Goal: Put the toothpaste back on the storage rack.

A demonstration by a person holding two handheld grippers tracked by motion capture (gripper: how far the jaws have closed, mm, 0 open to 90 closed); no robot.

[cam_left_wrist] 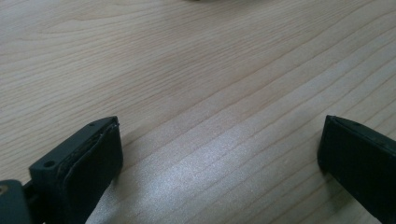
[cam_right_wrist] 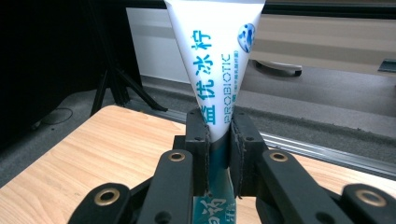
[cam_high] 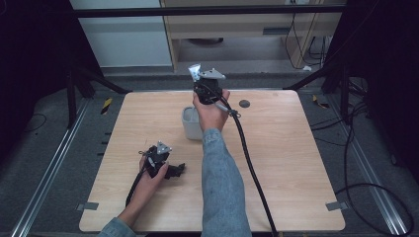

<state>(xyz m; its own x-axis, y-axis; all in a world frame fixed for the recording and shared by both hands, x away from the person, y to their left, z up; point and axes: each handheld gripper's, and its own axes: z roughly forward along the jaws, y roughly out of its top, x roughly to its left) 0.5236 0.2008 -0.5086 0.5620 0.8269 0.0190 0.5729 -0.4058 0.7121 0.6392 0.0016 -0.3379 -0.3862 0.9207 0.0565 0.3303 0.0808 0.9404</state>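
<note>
The right gripper (cam_right_wrist: 218, 154) was clamped on a white toothpaste tube (cam_right_wrist: 212, 60), holding it upright above the grey cup (cam_high: 191, 122) near the table's (cam_high: 286, 163) far edge. The left gripper (cam_left_wrist: 219, 154) rested on the wood, jaws apart and empty. It looked like the placing step; next the tube needed lowering squarely into the cup before letting go.

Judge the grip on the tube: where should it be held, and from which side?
As the right gripper does now: pads across the flat faces of the tube near mid-body, coming square to its length. It is thin and flat there, so shut jaws clamp it firmly, upright above the cup.
</note>
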